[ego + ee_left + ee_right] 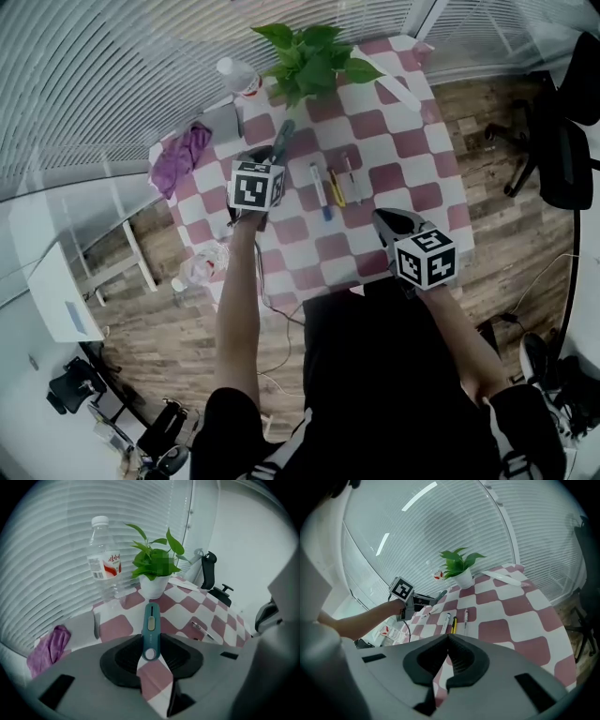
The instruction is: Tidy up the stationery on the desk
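Note:
My left gripper [150,638] is shut on a teal utility knife [150,620], which sticks out forward over the checked tablecloth; the head view shows the knife [282,137] above the table's left part. Three pens lie side by side mid-table: a white and blue one [319,190], a yellow one [336,187] and a clear one [352,178]. They also show in the right gripper view as the white pen [447,620], the yellow pen [454,623] and the clear pen [465,616]. My right gripper [446,643] is shut and holds nothing, hovering near the table's front right edge [384,220].
A potted plant [314,58] and a water bottle [238,77] stand at the back. A purple cloth [180,157] and a grey flat case [221,123] lie at the left. A long white object [405,94] rests at the back right. An office chair [562,141] stands to the right.

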`<move>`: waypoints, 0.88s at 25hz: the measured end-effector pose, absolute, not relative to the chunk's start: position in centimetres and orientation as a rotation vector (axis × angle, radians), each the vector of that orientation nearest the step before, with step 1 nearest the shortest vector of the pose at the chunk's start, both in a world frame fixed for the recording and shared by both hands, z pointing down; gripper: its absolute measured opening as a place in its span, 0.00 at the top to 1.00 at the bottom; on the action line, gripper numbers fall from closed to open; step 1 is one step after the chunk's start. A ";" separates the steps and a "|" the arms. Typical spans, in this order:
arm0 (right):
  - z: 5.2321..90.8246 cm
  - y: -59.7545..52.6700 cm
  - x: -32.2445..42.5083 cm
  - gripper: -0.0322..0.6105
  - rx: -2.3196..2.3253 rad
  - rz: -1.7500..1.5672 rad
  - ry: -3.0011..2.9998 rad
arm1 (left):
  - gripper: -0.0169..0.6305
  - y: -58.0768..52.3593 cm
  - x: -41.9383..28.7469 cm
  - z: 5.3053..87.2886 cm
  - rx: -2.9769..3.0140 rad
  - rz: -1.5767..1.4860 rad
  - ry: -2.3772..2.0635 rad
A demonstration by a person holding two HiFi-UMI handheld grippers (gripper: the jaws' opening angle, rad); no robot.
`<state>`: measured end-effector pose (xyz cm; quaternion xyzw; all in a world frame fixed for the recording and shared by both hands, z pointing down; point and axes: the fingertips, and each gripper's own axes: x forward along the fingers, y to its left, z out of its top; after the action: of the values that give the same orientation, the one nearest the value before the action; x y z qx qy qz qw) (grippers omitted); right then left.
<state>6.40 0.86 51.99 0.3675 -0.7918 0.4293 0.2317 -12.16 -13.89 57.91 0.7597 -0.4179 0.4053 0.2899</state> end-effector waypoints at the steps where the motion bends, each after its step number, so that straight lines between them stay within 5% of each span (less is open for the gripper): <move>1: 51.9 1.1 6.2 0.92 1.003 1.177 -2.182 | 0.74 -13.1 -12.2 57.9 2.003 1.060 -1.130; 22: 51.2 4.4 4.7 0.92 0.922 1.131 -2.219 | 0.75 -1.3 -11.0 62.0 1.513 0.723 -1.307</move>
<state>4.66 4.41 51.20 0.3369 -0.8110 0.4133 0.2406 -10.98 -1.34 62.05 0.6220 -0.5371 0.2973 0.4861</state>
